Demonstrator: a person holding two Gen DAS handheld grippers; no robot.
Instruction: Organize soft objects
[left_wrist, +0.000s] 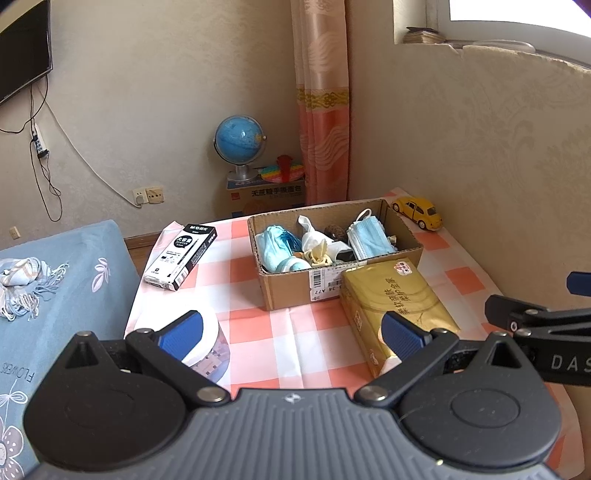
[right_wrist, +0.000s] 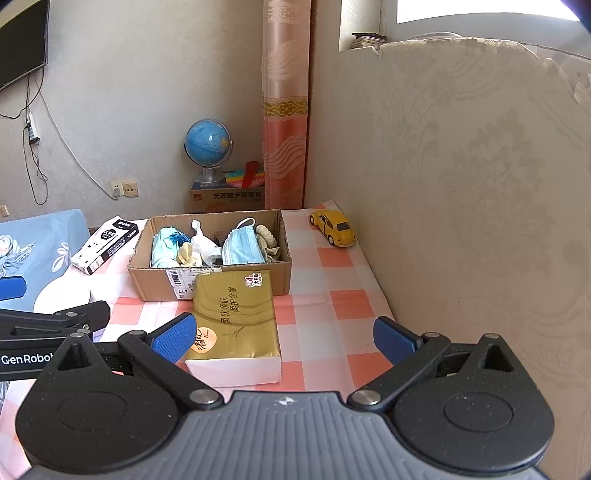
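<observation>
A cardboard box (left_wrist: 291, 290) (right_wrist: 236, 286) stands on the checked tablecloth and holds soft things: blue face masks (left_wrist: 369, 236) (right_wrist: 242, 245), a light blue cloth (left_wrist: 275, 247) (right_wrist: 164, 245) and white rags (left_wrist: 317, 240) (right_wrist: 203, 247). A gold tissue pack (left_wrist: 395, 302) (right_wrist: 234, 317) lies just in front of the box. My left gripper (left_wrist: 293, 334) is open and empty, low over the table before the box. My right gripper (right_wrist: 284, 338) is open and empty, with the tissue pack between its fingers' line of sight.
A black and white pen box (left_wrist: 181, 256) (right_wrist: 107, 243) lies left of the cardboard box. A yellow toy car (left_wrist: 417, 212) (right_wrist: 334, 227) sits at the back right by the wall. A white-lidded jar (left_wrist: 207, 347) stands near the left edge. A blue bed with a scarf (left_wrist: 22, 286) is left.
</observation>
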